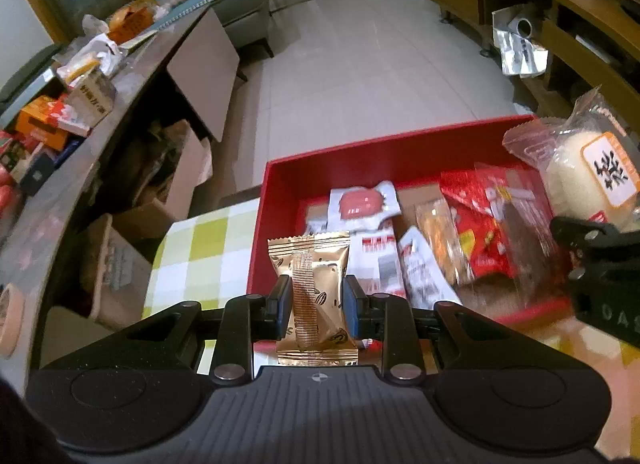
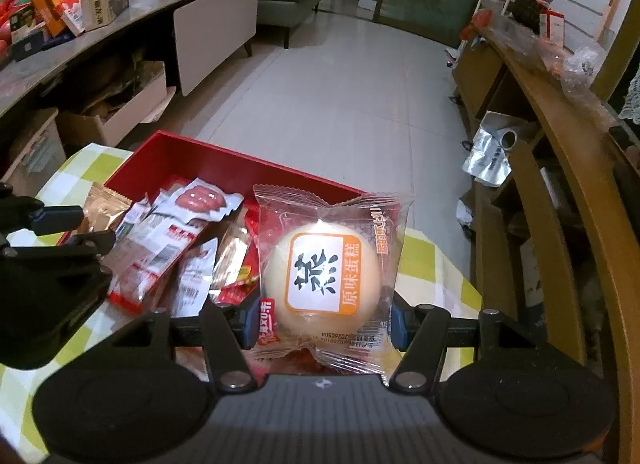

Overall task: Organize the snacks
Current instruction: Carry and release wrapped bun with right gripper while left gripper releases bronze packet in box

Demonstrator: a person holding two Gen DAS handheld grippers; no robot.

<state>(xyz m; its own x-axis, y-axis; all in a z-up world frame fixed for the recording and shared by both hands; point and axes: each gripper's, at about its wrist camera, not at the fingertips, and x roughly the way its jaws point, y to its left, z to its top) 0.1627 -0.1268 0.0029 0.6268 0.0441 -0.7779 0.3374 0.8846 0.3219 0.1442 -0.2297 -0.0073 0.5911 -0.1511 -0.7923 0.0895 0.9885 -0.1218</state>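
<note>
My left gripper [image 1: 316, 300] is shut on a gold snack packet [image 1: 310, 288] and holds it upright over the near left edge of a red box [image 1: 340, 159]. My right gripper [image 2: 322, 312] is shut on a round cream cake in a clear wrapper [image 2: 324, 272], held over the right side of the red box [image 2: 224, 161]. The box holds several packets, among them a white sausage packet [image 1: 362, 201] and red packets [image 1: 492, 232]. The cake shows at the right of the left wrist view [image 1: 592, 175]. The gold packet shows at the left of the right wrist view [image 2: 105, 203].
The box sits on a table with a green and white checked cloth [image 1: 200, 256]. A long cluttered counter [image 1: 80, 75] runs along the left with cardboard boxes [image 1: 168, 191] below it. A wooden bench [image 2: 560, 151] stands on the right. Tiled floor [image 1: 360, 63] lies beyond.
</note>
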